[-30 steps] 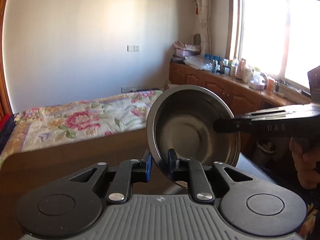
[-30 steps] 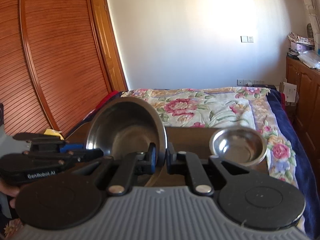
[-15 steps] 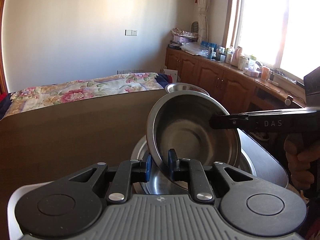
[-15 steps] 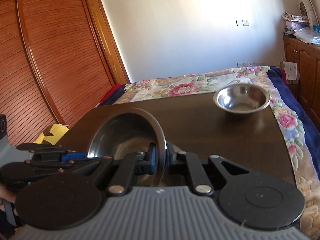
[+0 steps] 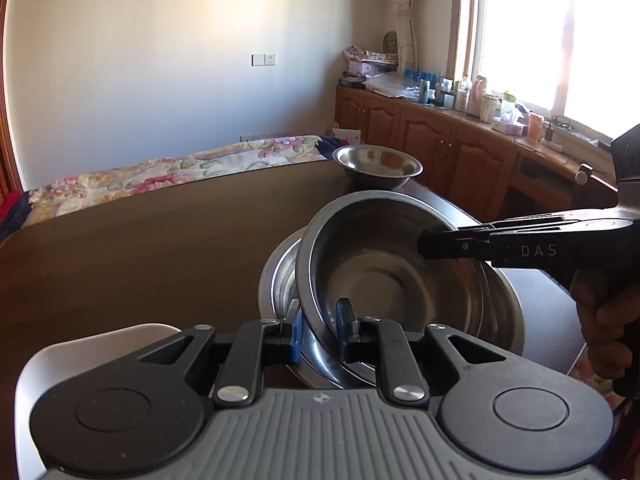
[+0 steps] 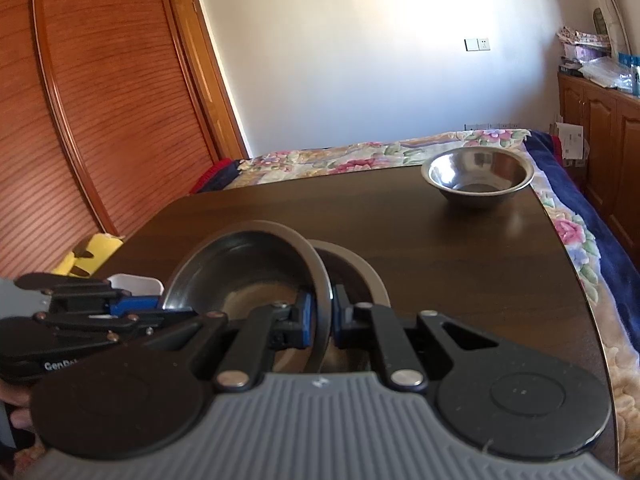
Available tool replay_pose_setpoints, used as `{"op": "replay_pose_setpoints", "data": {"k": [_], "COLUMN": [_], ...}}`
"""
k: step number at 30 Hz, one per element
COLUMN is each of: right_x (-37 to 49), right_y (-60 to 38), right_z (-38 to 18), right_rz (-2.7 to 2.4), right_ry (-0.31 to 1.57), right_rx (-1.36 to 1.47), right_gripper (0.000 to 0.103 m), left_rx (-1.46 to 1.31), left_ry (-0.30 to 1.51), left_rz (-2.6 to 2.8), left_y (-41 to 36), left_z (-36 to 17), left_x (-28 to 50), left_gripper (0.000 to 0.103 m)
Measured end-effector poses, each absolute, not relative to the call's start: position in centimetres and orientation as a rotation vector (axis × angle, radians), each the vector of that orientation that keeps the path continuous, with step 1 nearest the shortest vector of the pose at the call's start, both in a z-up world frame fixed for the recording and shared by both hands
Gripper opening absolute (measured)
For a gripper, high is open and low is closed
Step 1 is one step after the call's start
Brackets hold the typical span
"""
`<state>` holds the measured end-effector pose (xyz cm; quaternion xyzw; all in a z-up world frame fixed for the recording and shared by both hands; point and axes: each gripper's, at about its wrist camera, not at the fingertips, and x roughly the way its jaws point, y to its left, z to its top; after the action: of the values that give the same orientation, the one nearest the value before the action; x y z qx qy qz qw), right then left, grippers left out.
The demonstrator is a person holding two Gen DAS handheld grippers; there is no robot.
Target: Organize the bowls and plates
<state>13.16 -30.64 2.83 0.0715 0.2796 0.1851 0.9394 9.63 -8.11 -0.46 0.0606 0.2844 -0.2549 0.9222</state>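
1. Nesting step: a steel bowl [image 5: 384,280], tilted, is held just above a larger steel bowl [image 5: 502,312] on the dark wooden table [image 5: 140,248].
2. Left gripper [image 5: 318,326] is clamped on the near rim; right gripper [image 6: 320,322] pinches the opposite rim.
3. Handling, as judged: thin polished steel, rigid and light but slippery; the rolled rim is the sound hold.
4. A small steel bowl [image 6: 478,178] stands well apart, near the table's far edge.
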Motion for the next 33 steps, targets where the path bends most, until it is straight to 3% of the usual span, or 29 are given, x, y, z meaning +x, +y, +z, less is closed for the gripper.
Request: {"op": "replay_pose_setpoints", "data": {"k": [16,33], "right_x": [13.0,12.8], "right_y": [-28.1,-27.1], "right_z": [2.7,2.4], "right_rz": [0.313,0.299], "right_ry": [0.558,0.536], "right_rx": [-0.073,-0.117], "right_gripper": [0.012,0.015], "left_rx": [0.081,-0.036], "left_ry": [0.568,0.526], "left_rz": [-0.502,-0.407], "left_y": [-7.0,-3.0], "left_z": [-0.4,-0.3], "left_x": [9.4,7.7], "left_gripper": [0.018,0.018]}}
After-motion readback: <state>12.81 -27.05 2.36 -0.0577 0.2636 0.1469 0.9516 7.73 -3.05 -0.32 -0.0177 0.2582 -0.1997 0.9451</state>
